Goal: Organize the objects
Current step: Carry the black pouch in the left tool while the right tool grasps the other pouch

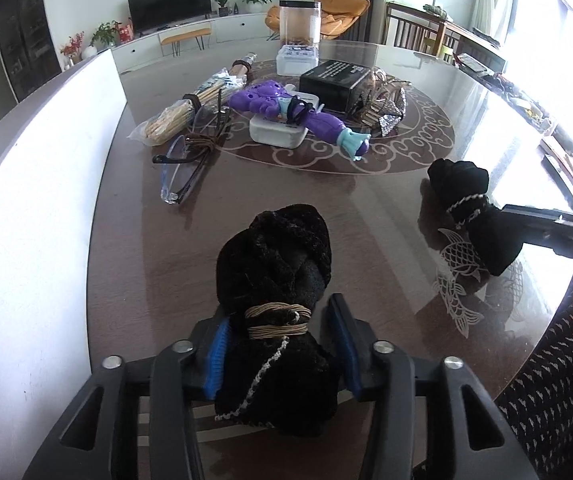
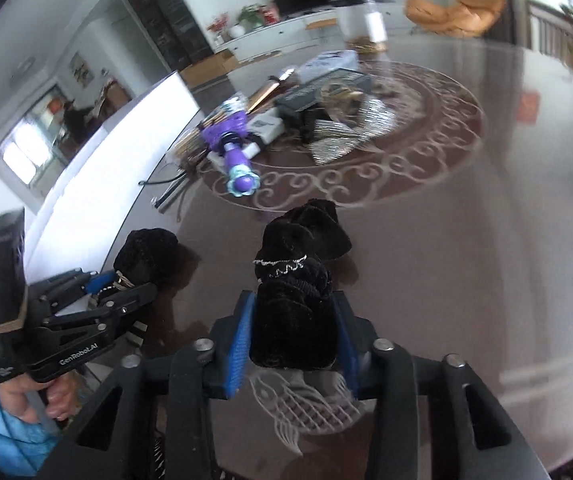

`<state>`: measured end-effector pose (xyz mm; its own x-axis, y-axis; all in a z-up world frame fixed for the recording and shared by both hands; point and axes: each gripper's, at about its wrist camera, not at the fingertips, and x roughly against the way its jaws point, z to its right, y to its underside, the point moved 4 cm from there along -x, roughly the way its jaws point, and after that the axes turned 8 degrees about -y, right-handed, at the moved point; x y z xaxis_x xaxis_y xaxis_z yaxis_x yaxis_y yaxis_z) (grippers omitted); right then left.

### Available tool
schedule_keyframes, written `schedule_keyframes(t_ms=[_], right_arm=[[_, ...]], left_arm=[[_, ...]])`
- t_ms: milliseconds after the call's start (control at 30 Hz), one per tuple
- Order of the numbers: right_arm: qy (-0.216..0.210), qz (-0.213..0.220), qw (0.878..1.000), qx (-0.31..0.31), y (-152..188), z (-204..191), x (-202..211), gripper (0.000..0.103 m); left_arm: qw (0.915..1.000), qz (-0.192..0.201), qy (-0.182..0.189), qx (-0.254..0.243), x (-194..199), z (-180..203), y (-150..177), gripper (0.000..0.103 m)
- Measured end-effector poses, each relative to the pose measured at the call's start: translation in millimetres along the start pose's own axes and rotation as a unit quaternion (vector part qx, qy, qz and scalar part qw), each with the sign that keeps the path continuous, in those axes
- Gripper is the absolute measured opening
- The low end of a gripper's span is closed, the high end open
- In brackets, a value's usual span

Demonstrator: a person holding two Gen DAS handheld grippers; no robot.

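- The round dark-brown glossy worktop (image 1: 366,208) with pale scroll inlay carried everything. A white board (image 1: 46,200) stood along its left edge.
- In the middle of the worktop lay an unsorted pile: a black rectangular box (image 1: 332,84), a white flat plastic case (image 1: 276,130) with a purple and light-blue plastic toy (image 1: 286,114) lying on top of it, a clear bag of wooden sticks (image 1: 174,118), clear-lens glasses with a dark frame (image 1: 182,168), and a silver sequined bow (image 1: 386,114). I judged that this pile was not yet organized.
- The black fuzzy sock roll tied with tan string (image 1: 274,280) sat between the fingers of the left tongs (image 1: 280,344). The left blue pad (image 1: 218,356) touched it, but the right pad seemed to stand a little apart, so I cannot tell if the tongs really clamped it.
- The black velvet sock roll with silver zigzag trim (image 2: 298,292) was clamped between the blue pads of the right tongs (image 2: 294,344), over a pale fish inlay at the near edge of the worktop.
- The step in hand looked like handling the two sock rolls as a pair, each set of tongs having one roll, near each other but not touching.
- The next move probably called for bringing both rolls to one common place, side by side, and opening the tongs only when each roll rested on the worktop. The soft rolls could tip or unroll, so a low and gentle release seemed wise.
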<state>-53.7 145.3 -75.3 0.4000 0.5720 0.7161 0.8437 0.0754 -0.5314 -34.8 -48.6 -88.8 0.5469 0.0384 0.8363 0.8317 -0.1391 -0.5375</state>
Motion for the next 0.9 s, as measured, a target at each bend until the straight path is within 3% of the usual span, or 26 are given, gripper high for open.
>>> schedule_keyframes(t_ms=[67,200,333,500,567,600,667,800,900], right_arm=[[0.001,0.011,1.000,0.003,-2.7,2.4,12.3,0.071],[0.023,0.021,0.999,0.011,-14.1,14.5,35.4,0.077],[0.040,-0.009,0.999,0.025,-23.5,16.3,37.4,0.077],[0.042,-0.078,0.993,0.081,-21.3,-18.9,-7.8,0.079],[0.057,-0.095,0.990,0.092,-20.3,-24.7,-31.2,0.079],[0.067,-0.100,0.989,0.091,-19.2,-23.6,-38.6,0.066],[0.095,-0.100,0.986,0.090,-15.7,-19.5,-45.9,0.035],[0.105,-0.072,0.989,0.078,-12.1,-16.6,-23.8,0.035],[0.088,-0.053,0.993,0.064,-16.6,-24.3,-1.6,0.035]], left_arm=[[0.9999,-0.011,0.000,-0.001,-0.6,-0.3,0.5,0.064],[0.9997,-0.014,0.018,0.006,5.9,-6.4,3.2,0.066],[0.9993,-0.016,0.032,-0.005,10.1,-4.8,4.7,0.068],[0.9994,-0.029,0.002,-0.021,-2.0,0.8,0.9,0.069],[0.9996,-0.025,-0.004,-0.009,-4.5,-3.1,-3.2,0.057],[0.9998,-0.021,-0.002,0.001,-3.6,-6.4,-5.5,0.030],[0.9995,-0.012,0.018,0.021,2.0,-13.0,-8.3,0.030],[0.9989,0.019,0.032,0.029,26.6,-18.3,-8.1,0.030],[0.9944,0.037,0.073,0.067,59.0,-31.5,-13.6,0.030]])
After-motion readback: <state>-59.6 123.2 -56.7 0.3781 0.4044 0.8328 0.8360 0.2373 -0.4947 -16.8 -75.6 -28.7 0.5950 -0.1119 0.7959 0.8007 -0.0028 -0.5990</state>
